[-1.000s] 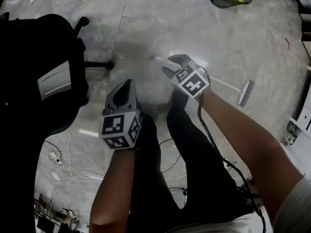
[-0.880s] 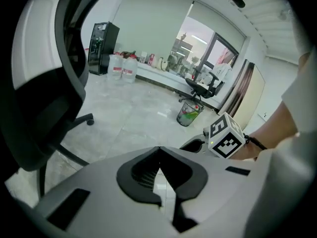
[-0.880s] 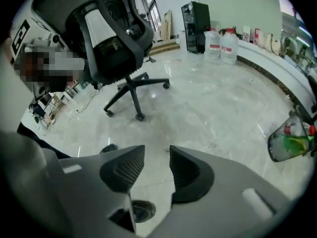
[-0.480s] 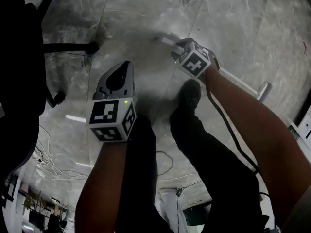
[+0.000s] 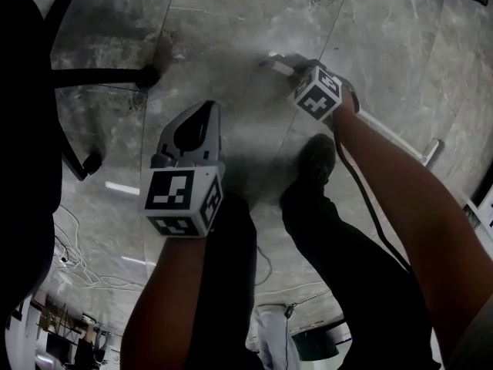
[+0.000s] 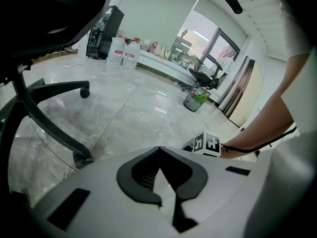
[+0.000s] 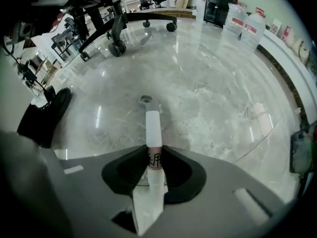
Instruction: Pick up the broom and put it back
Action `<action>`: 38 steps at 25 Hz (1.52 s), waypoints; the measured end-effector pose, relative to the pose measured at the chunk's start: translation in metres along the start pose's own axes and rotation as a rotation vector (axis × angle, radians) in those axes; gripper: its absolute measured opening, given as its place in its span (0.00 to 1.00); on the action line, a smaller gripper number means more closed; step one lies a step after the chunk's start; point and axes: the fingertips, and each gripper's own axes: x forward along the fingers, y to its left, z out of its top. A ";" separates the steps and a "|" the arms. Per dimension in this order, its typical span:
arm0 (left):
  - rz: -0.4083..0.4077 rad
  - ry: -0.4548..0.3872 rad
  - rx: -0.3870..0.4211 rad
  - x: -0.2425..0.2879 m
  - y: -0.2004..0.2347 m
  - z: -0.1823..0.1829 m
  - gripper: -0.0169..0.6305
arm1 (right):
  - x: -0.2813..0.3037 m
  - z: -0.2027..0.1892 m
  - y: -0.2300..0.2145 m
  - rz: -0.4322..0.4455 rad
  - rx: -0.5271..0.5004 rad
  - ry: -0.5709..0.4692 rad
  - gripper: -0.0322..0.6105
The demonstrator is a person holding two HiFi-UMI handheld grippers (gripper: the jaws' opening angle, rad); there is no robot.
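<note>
Glossy grey marble floor (image 5: 231, 21), bright office room | broom (image 7: 152, 128) lies flat on the floor by the person's shoe (image 5: 316, 156) | right gripper (image 7: 154, 151) jaws closing on its white handle, pads at its sides | left gripper (image 6: 159, 150) pinched together, empty, above the floor | chair base (image 5: 100, 75) further left

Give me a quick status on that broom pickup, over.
Left gripper shut, empty. Right gripper closing on broom handle, which lies on the floor. Chair base off to the side, not blocking.
</note>
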 end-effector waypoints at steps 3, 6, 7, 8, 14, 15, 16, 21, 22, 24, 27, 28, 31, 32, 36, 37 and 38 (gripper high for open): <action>-0.006 -0.008 0.002 -0.002 -0.002 0.007 0.03 | -0.004 0.002 0.008 0.007 -0.046 -0.002 0.19; -0.020 -0.027 0.000 0.000 -0.008 0.020 0.04 | -0.022 0.015 0.003 -0.013 -0.049 -0.042 0.19; -0.024 -0.025 0.001 -0.002 -0.013 0.022 0.03 | -0.033 0.020 0.004 -0.014 -0.050 -0.060 0.19; -0.027 -0.022 0.002 -0.006 -0.019 0.025 0.04 | -0.046 0.025 0.007 -0.011 -0.051 -0.079 0.19; -0.036 -0.049 0.012 -0.061 -0.063 0.089 0.04 | -0.190 0.088 0.007 -0.039 -0.061 -0.258 0.19; -0.036 -0.057 0.017 -0.078 -0.071 0.104 0.04 | -0.224 0.101 0.012 -0.040 -0.063 -0.296 0.19; -0.036 -0.069 0.025 -0.095 -0.079 0.121 0.03 | -0.259 0.114 0.016 -0.043 -0.067 -0.336 0.19; -0.014 -0.117 0.013 -0.197 -0.116 0.206 0.04 | -0.442 0.179 0.043 -0.048 -0.102 -0.513 0.19; -0.007 -0.115 0.003 -0.223 -0.125 0.220 0.04 | -0.478 0.189 0.053 -0.037 -0.107 -0.539 0.19; 0.004 -0.116 -0.005 -0.272 -0.143 0.247 0.04 | -0.545 0.208 0.073 -0.021 -0.123 -0.584 0.18; 0.027 -0.125 0.011 -0.340 -0.162 0.280 0.03 | -0.629 0.240 0.101 -0.008 -0.159 -0.650 0.18; 0.039 -0.137 0.014 -0.357 -0.165 0.290 0.03 | -0.652 0.252 0.107 -0.012 -0.172 -0.673 0.18; 0.088 -0.190 -0.013 -0.402 -0.154 0.310 0.04 | -0.701 0.302 0.129 -0.024 -0.210 -0.743 0.18; 0.101 -0.196 -0.033 -0.419 -0.149 0.310 0.04 | -0.712 0.318 0.143 -0.019 -0.214 -0.760 0.18; 0.138 -0.211 -0.075 -0.482 -0.125 0.305 0.04 | -0.743 0.380 0.191 0.011 -0.234 -0.803 0.18; 0.146 -0.217 -0.081 -0.495 -0.118 0.304 0.04 | -0.745 0.397 0.201 0.020 -0.246 -0.803 0.19; 0.154 -0.222 -0.091 -0.507 -0.111 0.303 0.04 | -0.744 0.412 0.209 0.030 -0.258 -0.798 0.19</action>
